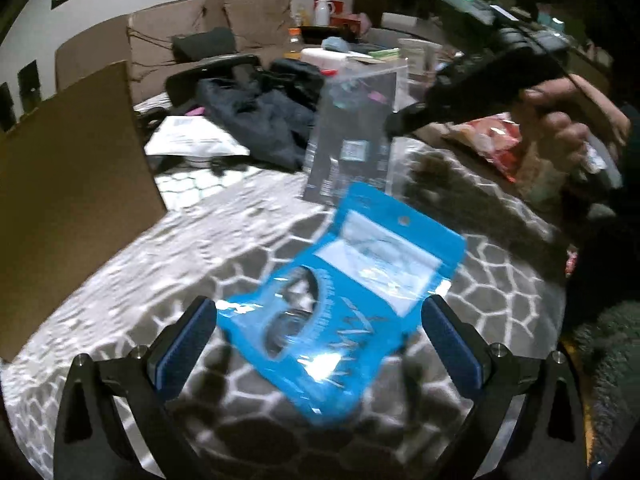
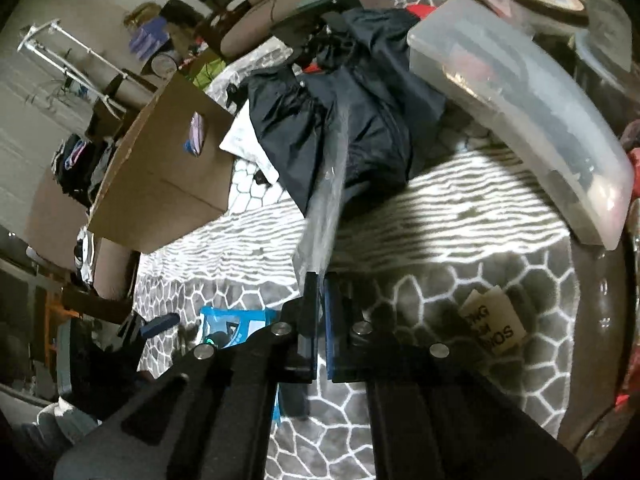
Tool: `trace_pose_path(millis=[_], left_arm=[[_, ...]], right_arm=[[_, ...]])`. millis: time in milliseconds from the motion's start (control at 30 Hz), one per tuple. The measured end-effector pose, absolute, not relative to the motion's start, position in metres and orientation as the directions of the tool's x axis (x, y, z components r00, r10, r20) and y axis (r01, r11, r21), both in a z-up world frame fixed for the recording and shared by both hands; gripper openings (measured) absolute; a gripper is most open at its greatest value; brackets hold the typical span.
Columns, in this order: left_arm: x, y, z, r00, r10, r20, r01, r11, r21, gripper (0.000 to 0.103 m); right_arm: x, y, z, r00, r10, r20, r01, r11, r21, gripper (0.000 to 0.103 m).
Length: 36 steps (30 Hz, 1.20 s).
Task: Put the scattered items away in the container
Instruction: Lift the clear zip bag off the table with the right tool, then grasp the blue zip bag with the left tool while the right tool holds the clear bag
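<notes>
- Left wrist view looks down on a blue pouch (image 1: 340,300) lying flat on the grey honeycomb-patterned blanket (image 1: 500,292), just ahead of the left tool (image 1: 318,328).
- That left tool has its blue-padded fingers (image 1: 196,332) spread wide, one on either side of the pouch's near end; whether they touch it I cannot tell.
- Beyond the pouch, a clear plastic bag (image 1: 352,136) hangs upright in the air, pinched at its right edge by the right tool (image 1: 394,124), which a hand (image 1: 572,120) holds.
- Right wrist view shows the right tool (image 2: 322,280) pressed together on the edge of the clear plastic bag (image 2: 324,208), which streaks away blurred in front of it.
- A brown cardboard box (image 2: 168,176) stands on the blanket to the left, well apart from the bag; in the left wrist view its wall (image 1: 68,184) fills the left side.
- A heap of dark clothing (image 2: 340,120) lies between the box and a long translucent plastic tub (image 2: 520,112) on the right.
- A small printed paper slip (image 2: 494,320) lies on the blanket near the right tool.
</notes>
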<state>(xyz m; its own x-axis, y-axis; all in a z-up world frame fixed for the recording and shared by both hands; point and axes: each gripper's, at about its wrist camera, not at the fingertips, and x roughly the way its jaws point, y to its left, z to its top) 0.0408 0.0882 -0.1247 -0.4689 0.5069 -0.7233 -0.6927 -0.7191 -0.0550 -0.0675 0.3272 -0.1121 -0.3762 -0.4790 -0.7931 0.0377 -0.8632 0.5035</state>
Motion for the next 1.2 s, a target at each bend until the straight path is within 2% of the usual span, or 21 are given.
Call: trace_pose_path(millis=[100, 133, 200, 267, 367, 600, 1033, 1067, 1100, 1133, 1167, 1200], left_arm=[[0.047, 0.083, -0.131, -0.428, 0.521, -0.739, -0.75, -0.661, -0.032, 0.103], [0.044, 0.076, -0.135, -0.396, 0.539, -0.743, -0.743, -0.664, -0.086, 0.103], [0.03, 0.059, -0.144, -0.311, 0.609, -0.729, -0.667, -0.687, -0.289, 0.101], [0.023, 0.053, -0.151, -0.297, 0.633, -0.716, -0.601, -0.706, -0.374, 0.097], [0.024, 0.062, -0.15, -0.362, 0.617, -0.699, -0.58, -0.736, -0.349, 0.097], [0.022, 0.09, -0.155, -0.416, 0.507, -0.755, -0.539, -0.806, -0.243, 0.098], [0.026, 0.088, -0.152, -0.443, 0.481, -0.757, -0.399, -0.861, -0.315, 0.097], [0.022, 0.086, -0.151, -0.436, 0.488, -0.756, -0.383, -0.861, -0.335, 0.088], [0.018, 0.085, -0.15, -0.43, 0.494, -0.756, -0.366, -0.861, -0.354, 0.072], [0.014, 0.083, -0.15, -0.424, 0.5, -0.755, -0.349, -0.859, -0.374, 0.064], [0.008, 0.081, -0.15, -0.41, 0.515, -0.753, -0.333, -0.853, -0.402, 0.041], [0.001, 0.079, -0.15, -0.384, 0.54, -0.749, -0.32, -0.839, -0.441, 0.028]], right_arm=[[-0.068, 0.328, -0.116, -0.361, -0.476, -0.802, 0.023, -0.864, 0.502, 0.003], [-0.067, 0.332, -0.117, -0.359, -0.474, -0.804, 0.021, -0.865, 0.501, 0.003], [-0.068, 0.333, -0.117, -0.355, -0.469, -0.808, 0.017, -0.868, 0.497, 0.003], [-0.069, 0.332, -0.116, -0.357, -0.474, -0.805, 0.021, -0.866, 0.5, 0.003], [-0.07, 0.331, -0.115, -0.358, -0.484, -0.799, 0.033, -0.861, 0.507, 0.003], [-0.063, 0.341, -0.127, -0.342, -0.474, -0.812, 0.009, -0.865, 0.501, 0.003], [-0.06, 0.344, -0.13, -0.334, -0.467, -0.819, 0.028, -0.873, 0.487, 0.003], [-0.06, 0.344, -0.13, -0.334, -0.467, -0.819, 0.026, -0.873, 0.487, 0.003], [-0.059, 0.345, -0.131, -0.333, -0.467, -0.819, 0.025, -0.873, 0.487, 0.003], [-0.058, 0.346, -0.132, -0.33, -0.466, -0.821, 0.025, -0.874, 0.485, 0.004], [-0.057, 0.347, -0.133, -0.328, -0.464, -0.823, 0.026, -0.875, 0.483, 0.004], [-0.056, 0.349, -0.134, -0.327, -0.463, -0.824, 0.023, -0.875, 0.483, 0.004]])
